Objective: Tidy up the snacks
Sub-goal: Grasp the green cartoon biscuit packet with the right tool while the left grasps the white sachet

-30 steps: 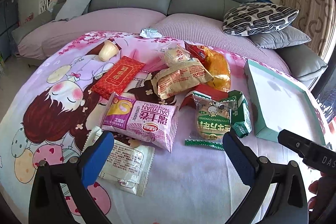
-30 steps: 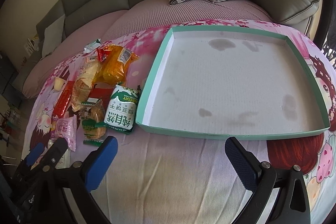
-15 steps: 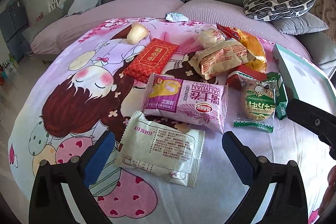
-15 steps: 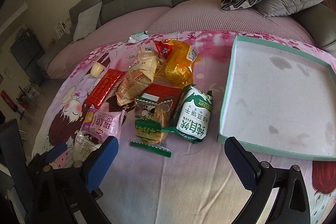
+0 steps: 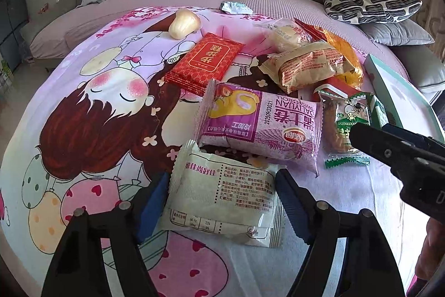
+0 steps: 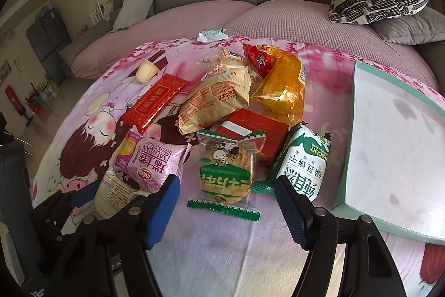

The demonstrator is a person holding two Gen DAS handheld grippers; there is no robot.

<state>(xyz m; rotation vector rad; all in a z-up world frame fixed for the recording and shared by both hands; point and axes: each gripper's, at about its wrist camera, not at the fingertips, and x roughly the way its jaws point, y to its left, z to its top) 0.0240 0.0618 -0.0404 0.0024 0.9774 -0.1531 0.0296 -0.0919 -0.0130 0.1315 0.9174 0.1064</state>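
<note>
On the cartoon-print cloth [image 5: 91, 107] lie about ten snacks and one teal tray [image 6: 389, 146] at the right. The left gripper [image 5: 222, 202] has just been closing; its blue pads flank the pale cream packet [image 5: 222, 194], seemingly touching its edges. The right gripper [image 6: 226, 202], jaws also just narrowing and half spread, hovers around the green-trimmed biscuit packet [image 6: 225, 171] without touching; one green-white biscuit bag [image 6: 303, 166] lies beside it.

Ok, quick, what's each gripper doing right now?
Left gripper: open, just been closing around the white packet.
Right gripper: open, just been closing around the green cookie packet.
</note>
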